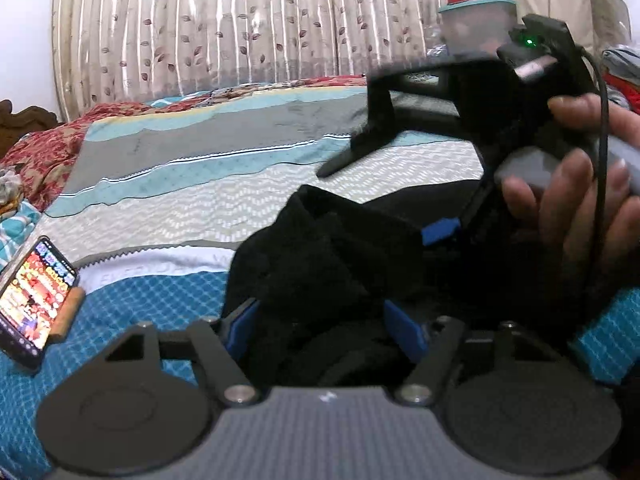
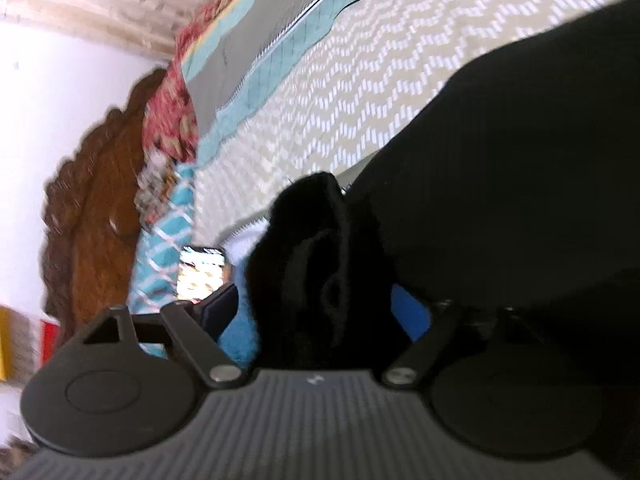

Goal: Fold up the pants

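Note:
Black pants (image 1: 320,248) lie bunched on the patterned bedspread (image 1: 180,200). In the left wrist view my left gripper (image 1: 322,330) stands open, its blue pads (image 1: 240,328) on either side of a loose heap of the black cloth. My right gripper (image 1: 376,204) is at the upper right, held by a person's hand (image 1: 580,192); it is open wide above the pants. In the right wrist view, which is rolled sideways, the right gripper (image 2: 316,308) is open with a hump of the pants (image 2: 320,248) between its fingers, and more black cloth (image 2: 520,140) fills the right side.
A lit phone (image 1: 36,296) leans on the bed at the left, also seen as the phone (image 2: 202,272). A wooden headboard (image 2: 92,220) stands at the bed's end. A leaf-print curtain (image 1: 240,20) hangs behind. A lidded plastic container (image 1: 476,20) and clutter sit at the far right.

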Demonstrator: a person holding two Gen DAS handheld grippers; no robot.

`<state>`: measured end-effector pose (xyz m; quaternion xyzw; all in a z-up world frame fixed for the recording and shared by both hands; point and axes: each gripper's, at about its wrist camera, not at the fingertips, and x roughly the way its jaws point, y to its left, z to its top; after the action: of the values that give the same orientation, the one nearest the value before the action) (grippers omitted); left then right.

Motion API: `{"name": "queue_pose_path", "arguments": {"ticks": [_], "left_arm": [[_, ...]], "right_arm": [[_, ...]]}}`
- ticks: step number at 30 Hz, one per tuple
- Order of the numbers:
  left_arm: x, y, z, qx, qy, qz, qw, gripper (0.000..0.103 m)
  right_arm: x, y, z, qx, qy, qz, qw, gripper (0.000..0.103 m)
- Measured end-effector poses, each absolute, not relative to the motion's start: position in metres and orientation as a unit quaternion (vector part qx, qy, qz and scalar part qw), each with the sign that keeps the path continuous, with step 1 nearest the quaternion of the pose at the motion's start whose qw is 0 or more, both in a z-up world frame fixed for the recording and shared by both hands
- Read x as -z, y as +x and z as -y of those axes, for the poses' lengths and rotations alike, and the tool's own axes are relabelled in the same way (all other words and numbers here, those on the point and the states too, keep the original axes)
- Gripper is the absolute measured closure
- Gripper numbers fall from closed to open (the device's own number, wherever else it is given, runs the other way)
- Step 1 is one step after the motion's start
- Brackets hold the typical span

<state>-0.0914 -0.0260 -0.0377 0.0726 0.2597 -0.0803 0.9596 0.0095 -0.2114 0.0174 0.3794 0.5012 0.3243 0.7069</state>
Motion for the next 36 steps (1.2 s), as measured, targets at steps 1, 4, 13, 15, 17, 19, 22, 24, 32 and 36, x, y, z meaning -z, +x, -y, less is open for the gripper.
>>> {"name": "queue_pose_path", "arguments": {"ticks": [1,4,13,15,17,19,22,24,32,36], "left_arm": [[0.038,-0.091,0.027,0.082,0.074,-0.260,0.959,0.034],[0.039,-0.092,0.031,0.083,0.084,-0.259,0.959,0.034],[0.020,-0.109,0.036,0.122,0.097,-0.239,0.958,0.029],[0.009,-0.113,0.037,0.137,0.083,-0.224,0.961,0.025],[0.000,-0.113,0.037,0.160,0.062,-0.216,0.961,0.024],[-0.003,-0.107,0.039,0.189,0.033,-0.223,0.956,0.024],[0.002,-0.095,0.043,0.235,-0.007,-0.248,0.940,0.023],[0.011,-0.083,0.048,0.261,-0.022,-0.272,0.926,0.023],[0.032,-0.058,0.044,0.286,-0.057,-0.339,0.895,0.021],[0.012,-0.055,0.012,0.288,-0.099,-0.319,0.897,0.018]], "right_arm": [[-0.019,0.010,0.209,-0.329,0.375,-0.502,0.706,0.014],[-0.019,0.011,0.184,-0.337,0.325,-0.519,0.715,0.014],[-0.043,-0.009,0.158,-0.375,0.196,-0.476,0.771,0.076],[-0.062,-0.018,0.169,-0.385,0.167,-0.430,0.800,0.076],[-0.073,-0.021,0.185,-0.387,0.160,-0.400,0.815,0.076],[-0.072,-0.015,0.204,-0.374,0.172,-0.394,0.821,0.076],[-0.057,-0.003,0.228,-0.329,0.174,-0.407,0.834,0.074],[-0.045,0.000,0.247,-0.289,0.146,-0.413,0.851,0.072],[-0.064,-0.011,0.295,-0.202,0.168,-0.344,0.901,0.049],[-0.075,-0.018,0.298,-0.232,0.161,-0.313,0.907,0.051]]}}
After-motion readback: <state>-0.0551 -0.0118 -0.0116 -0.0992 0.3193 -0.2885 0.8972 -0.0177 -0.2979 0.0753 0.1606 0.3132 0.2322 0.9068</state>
